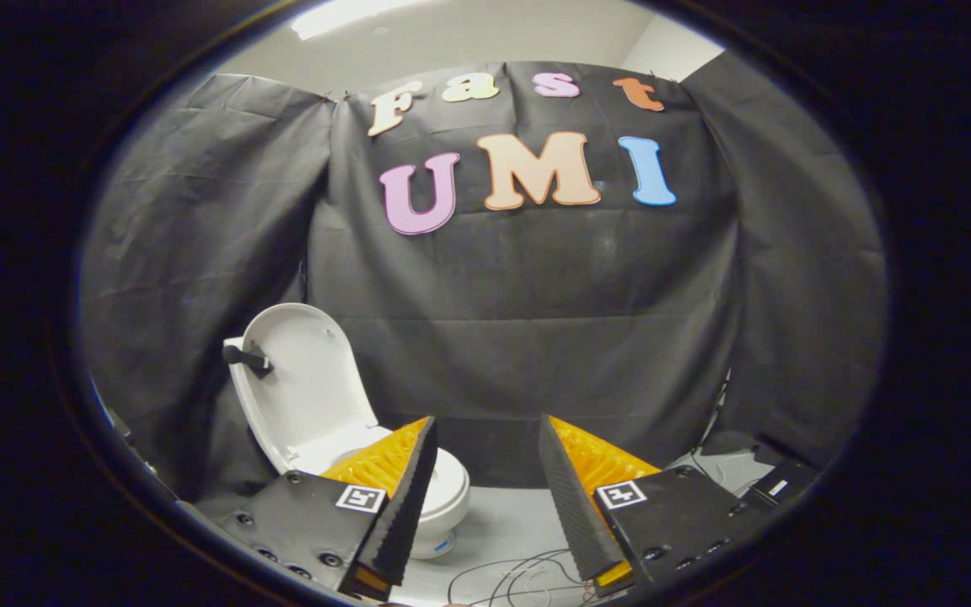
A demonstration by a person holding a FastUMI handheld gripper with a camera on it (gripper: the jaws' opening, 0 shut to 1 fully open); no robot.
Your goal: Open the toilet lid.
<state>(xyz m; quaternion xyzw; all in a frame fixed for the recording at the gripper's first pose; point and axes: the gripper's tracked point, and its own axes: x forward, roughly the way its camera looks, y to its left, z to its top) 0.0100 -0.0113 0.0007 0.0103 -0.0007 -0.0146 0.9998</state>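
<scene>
A small white toilet [443, 497] stands on the floor beyond my left finger, partly hidden behind it. Its white lid [308, 384] is raised upright, leaning back toward the black cloth wall, with a dark handle [247, 359] sticking out of its upper left edge. My gripper [485, 497] is open, its two fingers spread wide with nothing between them. The fingers are well back from the toilet and touch nothing.
Black cloth [536, 320] hangs all around as the booth's wall. Thin cables [511, 577] lie looped on the pale floor just ahead of the fingers. A dark flat object [776, 485] and more cable sit on the floor at the right, by the cloth.
</scene>
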